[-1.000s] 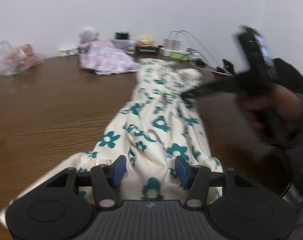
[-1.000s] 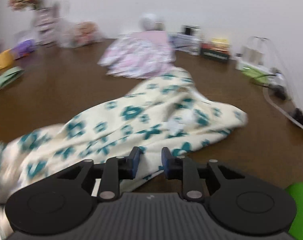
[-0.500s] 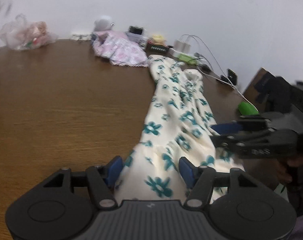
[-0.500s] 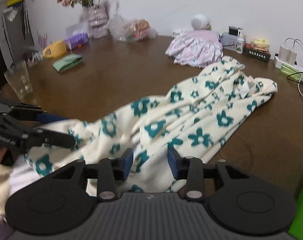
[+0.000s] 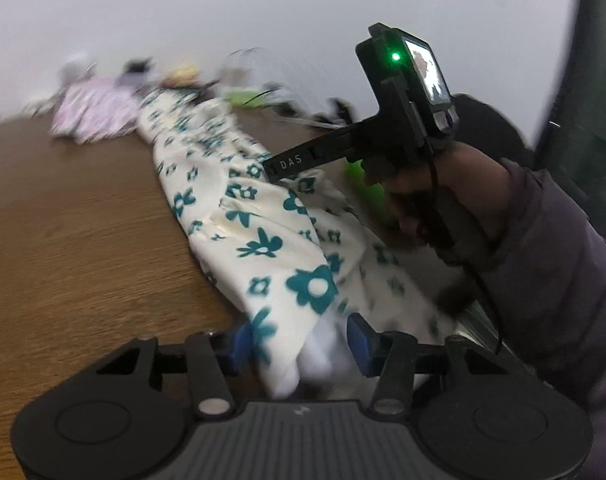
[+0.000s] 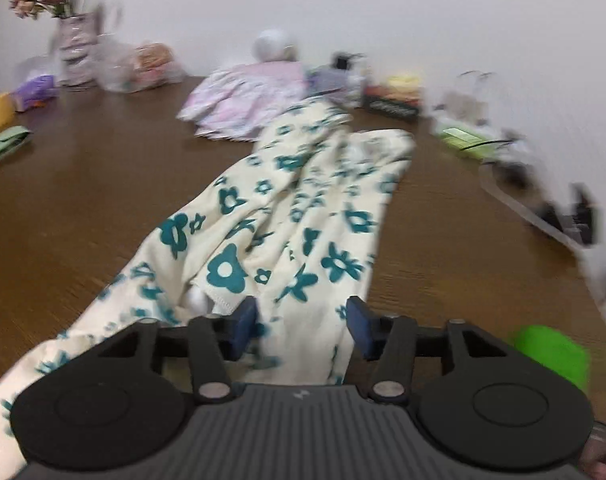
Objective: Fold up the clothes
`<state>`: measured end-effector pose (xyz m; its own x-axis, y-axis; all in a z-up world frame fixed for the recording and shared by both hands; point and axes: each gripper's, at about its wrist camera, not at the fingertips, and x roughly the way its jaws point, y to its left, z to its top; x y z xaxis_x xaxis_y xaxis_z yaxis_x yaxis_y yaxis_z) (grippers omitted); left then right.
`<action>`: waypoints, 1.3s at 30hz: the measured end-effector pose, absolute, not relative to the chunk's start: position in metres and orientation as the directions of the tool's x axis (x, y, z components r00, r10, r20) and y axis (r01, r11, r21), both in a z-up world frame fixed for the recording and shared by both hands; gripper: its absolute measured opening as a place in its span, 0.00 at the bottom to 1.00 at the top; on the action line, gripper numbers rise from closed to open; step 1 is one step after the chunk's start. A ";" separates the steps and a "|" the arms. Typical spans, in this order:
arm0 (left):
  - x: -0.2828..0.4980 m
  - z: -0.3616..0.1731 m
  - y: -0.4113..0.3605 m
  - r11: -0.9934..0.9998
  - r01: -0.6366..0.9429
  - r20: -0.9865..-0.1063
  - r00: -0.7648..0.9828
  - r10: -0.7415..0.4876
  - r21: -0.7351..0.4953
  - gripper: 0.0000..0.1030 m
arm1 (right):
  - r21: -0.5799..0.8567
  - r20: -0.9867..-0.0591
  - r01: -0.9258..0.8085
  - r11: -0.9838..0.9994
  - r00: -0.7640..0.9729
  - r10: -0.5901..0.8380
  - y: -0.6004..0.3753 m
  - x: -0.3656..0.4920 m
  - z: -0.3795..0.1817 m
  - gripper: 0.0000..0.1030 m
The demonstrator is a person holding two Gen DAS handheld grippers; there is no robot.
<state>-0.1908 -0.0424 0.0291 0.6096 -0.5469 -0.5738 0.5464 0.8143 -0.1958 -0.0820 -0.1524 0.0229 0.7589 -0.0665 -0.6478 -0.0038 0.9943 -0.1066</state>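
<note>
A cream garment with teal flowers (image 5: 263, 236) lies stretched along the brown table (image 5: 71, 240), reaching to the far clutter. My left gripper (image 5: 299, 344) is open, its blue pads on either side of the garment's near end. My right gripper (image 6: 301, 326) is open over the near part of the same garment (image 6: 303, 216). In the left wrist view the right gripper's body (image 5: 387, 128) is held by a hand above the cloth's right side.
A pink folded garment (image 6: 247, 100) lies at the far end. Boxes, chargers and cables (image 6: 475, 136) line the back wall. A vase with flowers (image 6: 75, 48), bags and small items sit far left. A green object (image 6: 551, 352) is near right.
The right gripper has opened wider and swung to look along the garment. The left gripper has turned and the garment's near end now bunches between its pads.
</note>
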 end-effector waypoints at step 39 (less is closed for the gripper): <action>-0.223 -0.012 -0.092 0.543 0.792 -0.547 0.596 -0.588 0.279 0.82 | -0.189 -0.627 -0.631 0.753 0.667 0.402 -0.143 -0.270 -0.008 0.52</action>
<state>-0.2226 -0.0915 -0.0124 0.5957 -0.5885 -0.5467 0.7921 0.5430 0.2788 -0.2697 -0.1432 -0.0076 0.6675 0.4015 -0.6271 -0.6305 0.7528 -0.1891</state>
